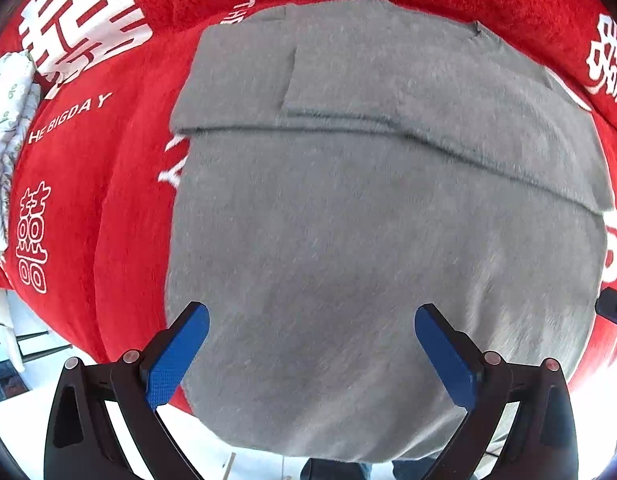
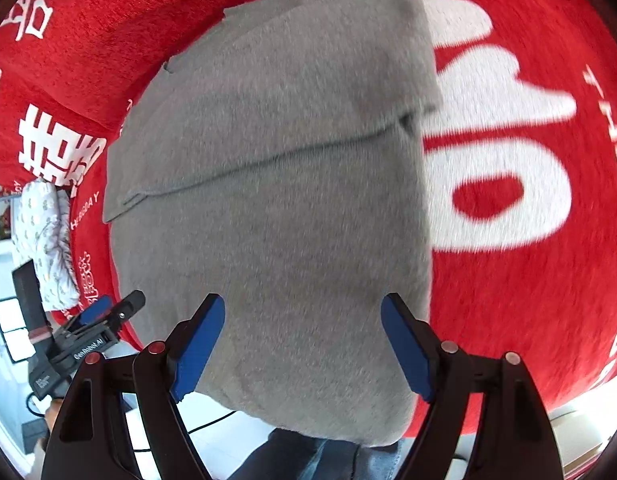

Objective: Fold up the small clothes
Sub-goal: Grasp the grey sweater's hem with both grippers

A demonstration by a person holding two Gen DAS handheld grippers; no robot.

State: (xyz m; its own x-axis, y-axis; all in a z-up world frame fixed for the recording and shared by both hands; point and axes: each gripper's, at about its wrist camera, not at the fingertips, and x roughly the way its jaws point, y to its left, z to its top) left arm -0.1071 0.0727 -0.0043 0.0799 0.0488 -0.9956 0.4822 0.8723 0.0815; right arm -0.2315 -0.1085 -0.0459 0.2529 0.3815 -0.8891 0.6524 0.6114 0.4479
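Both tongs are spread wide with nothing pinched: left gripper [image 1: 312,318] and right gripper [image 2: 303,308] hover over the near end of the gray garment [image 1: 368,220], which lies partly folded on the red blanket [image 1: 108,184], its near edge hanging off

grey garments [image 1: 368,220]: 1 | red cloths [image 1: 108,180]: 1 | floral cloths [image 1: 8,120]: 1 | tools: 2, left [image 1: 311,314], right [image 2: 303,306]

Each black claw [image 1: 312,316] [image 2: 303,308] carries blue textured pads [image 1: 176,356] and reddish round pivot pins [image 2: 156,347].
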